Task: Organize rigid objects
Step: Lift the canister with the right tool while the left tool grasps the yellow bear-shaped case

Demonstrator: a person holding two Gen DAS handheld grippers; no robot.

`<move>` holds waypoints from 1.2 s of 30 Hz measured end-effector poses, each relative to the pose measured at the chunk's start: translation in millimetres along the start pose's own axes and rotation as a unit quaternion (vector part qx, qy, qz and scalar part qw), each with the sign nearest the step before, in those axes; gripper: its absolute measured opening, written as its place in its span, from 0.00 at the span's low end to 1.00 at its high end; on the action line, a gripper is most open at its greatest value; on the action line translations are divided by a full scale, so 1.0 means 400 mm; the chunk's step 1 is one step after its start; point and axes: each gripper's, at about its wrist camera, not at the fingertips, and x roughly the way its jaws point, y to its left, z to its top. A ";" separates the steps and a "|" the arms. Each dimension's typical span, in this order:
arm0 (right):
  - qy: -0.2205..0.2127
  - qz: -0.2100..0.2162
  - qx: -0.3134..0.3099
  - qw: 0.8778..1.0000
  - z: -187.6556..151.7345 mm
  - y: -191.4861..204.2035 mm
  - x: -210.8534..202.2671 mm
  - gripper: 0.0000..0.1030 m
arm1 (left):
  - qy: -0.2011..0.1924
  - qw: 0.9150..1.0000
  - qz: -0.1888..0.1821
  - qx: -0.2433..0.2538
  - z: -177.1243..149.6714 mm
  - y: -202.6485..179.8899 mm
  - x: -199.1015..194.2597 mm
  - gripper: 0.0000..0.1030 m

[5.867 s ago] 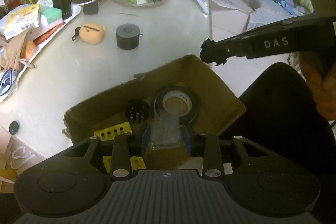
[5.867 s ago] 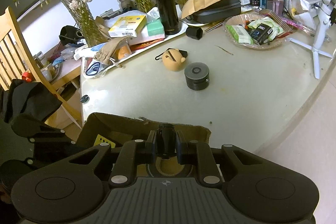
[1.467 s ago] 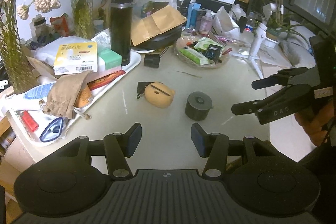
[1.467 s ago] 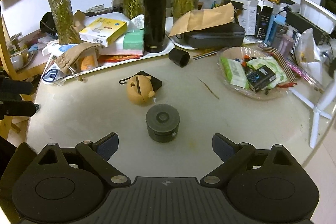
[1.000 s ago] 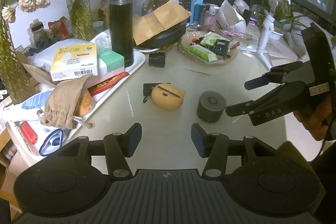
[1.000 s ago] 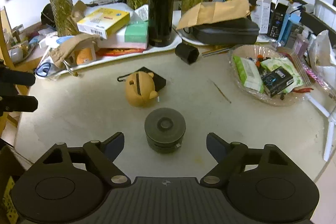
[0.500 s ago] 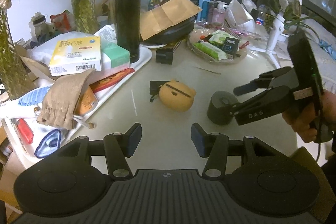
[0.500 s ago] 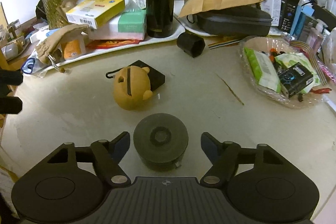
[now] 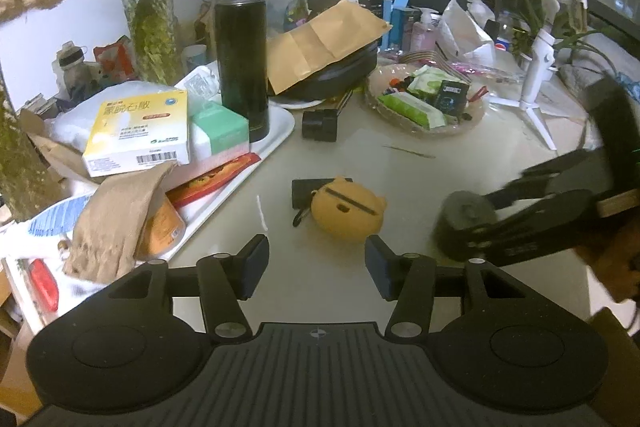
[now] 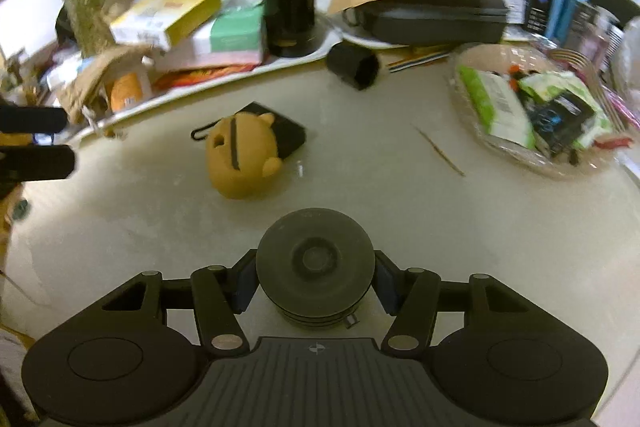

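Note:
A dark round cylinder stands on the pale table, and my right gripper is shut on its sides. It also shows in the left wrist view, blurred, between the right gripper's fingers. An orange bear-shaped case lies on a black flat card mid-table; it also shows in the right wrist view. My left gripper is open and empty just short of the bear case. A small black hexagonal cup lies on its side further back.
A white tray at the left holds a black flask, boxes and a cloth pouch. A clear bowl of packets sits at the back right, a white tripod beyond it. Vases of plants line the back.
My right gripper moved forward and closed its fingers on the dark cylinder. My left gripper moved a little closer to the bear case and stayed open.

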 end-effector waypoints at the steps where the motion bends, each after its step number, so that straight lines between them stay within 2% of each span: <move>1: -0.002 -0.001 0.005 1.000 -0.004 -0.008 -0.014 0.59 | 0.001 1.000 -0.003 0.002 0.003 -0.001 0.009 0.55; 2: -0.005 -0.005 0.011 1.000 -0.010 -0.016 -0.030 0.59 | 0.003 1.000 -0.006 0.003 0.005 -0.002 0.017 0.56; 4: -0.010 -0.009 0.023 1.000 -0.022 -0.031 -0.058 0.59 | 0.003 1.000 -0.011 0.010 0.010 -0.008 0.032 0.67; 8: -0.022 -0.019 0.036 0.999 -0.046 -0.049 -0.097 0.59 | 0.000 0.999 -0.028 0.025 0.021 -0.020 0.062 0.69; 10: -0.025 -0.019 0.044 0.999 -0.056 -0.058 -0.106 0.59 | 0.000 0.999 -0.034 0.033 0.026 -0.024 0.081 0.80; 11: -0.026 -0.018 0.049 0.998 -0.062 -0.063 -0.107 0.59 | -0.001 0.999 -0.032 0.038 0.028 -0.028 0.092 0.82; 20: -0.030 -0.010 0.075 0.997 -0.087 -0.089 -0.113 0.59 | 0.008 0.996 -0.055 0.071 0.052 -0.031 0.192 0.87; 30: -0.028 -0.008 0.089 0.996 -0.092 -0.105 -0.101 0.59 | 0.050 0.992 -0.057 0.101 0.055 -0.027 0.294 0.87; 36: -0.032 -0.002 0.089 0.996 -0.091 -0.106 -0.103 0.59 | 0.041 0.990 -0.065 0.117 0.059 -0.027 0.319 0.86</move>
